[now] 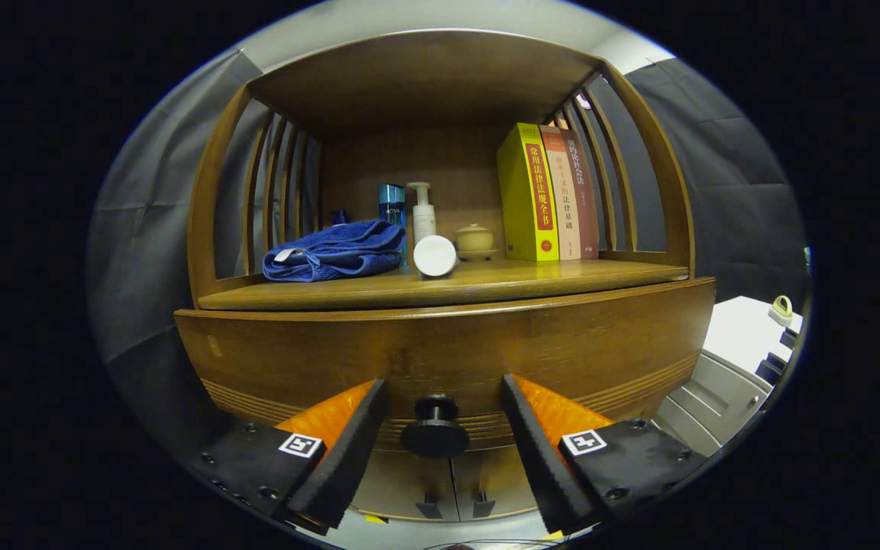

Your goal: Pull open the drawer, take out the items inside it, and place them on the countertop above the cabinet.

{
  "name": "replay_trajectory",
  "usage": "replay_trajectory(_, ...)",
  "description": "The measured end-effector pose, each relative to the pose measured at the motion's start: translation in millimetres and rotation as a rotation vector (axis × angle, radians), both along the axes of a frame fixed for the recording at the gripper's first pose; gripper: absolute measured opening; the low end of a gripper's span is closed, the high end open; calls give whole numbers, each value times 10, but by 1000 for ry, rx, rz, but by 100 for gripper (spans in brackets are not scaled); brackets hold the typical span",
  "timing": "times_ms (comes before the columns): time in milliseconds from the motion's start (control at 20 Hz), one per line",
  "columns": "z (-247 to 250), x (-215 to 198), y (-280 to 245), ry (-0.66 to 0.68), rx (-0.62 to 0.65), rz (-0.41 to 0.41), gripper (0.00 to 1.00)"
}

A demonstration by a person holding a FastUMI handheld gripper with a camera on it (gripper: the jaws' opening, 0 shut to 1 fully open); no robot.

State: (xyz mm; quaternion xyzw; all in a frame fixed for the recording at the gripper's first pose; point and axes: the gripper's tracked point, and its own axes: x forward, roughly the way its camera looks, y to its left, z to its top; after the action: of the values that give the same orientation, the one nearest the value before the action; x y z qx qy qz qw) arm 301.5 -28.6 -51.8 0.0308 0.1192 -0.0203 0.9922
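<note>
Hand-held gripper point(444, 416) standing open, fingers flanking — not touching — drawer knob point(434, 429): small, rigid, likely slick, the sole purchase on a stiff wooden drawer point(448, 347).

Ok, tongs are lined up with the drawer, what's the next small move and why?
Probably close the tongs on the knob. They're open with the knob sitting between the fingers, neither touching it, and the drawer looks shut, so a grip must come before any pull.

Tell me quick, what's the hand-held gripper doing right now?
Hand-held gripper: open, holding nothing; its fingers sit on either side of the drawer knob without touching it.
</note>
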Motion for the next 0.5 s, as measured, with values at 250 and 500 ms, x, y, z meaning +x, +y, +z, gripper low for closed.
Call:
replay_trajectory(250, -26, 180, -13, 3, -17, 5, 98)
replay_trajectory(500, -28, 196, -15, -9, -24, 10, 98)
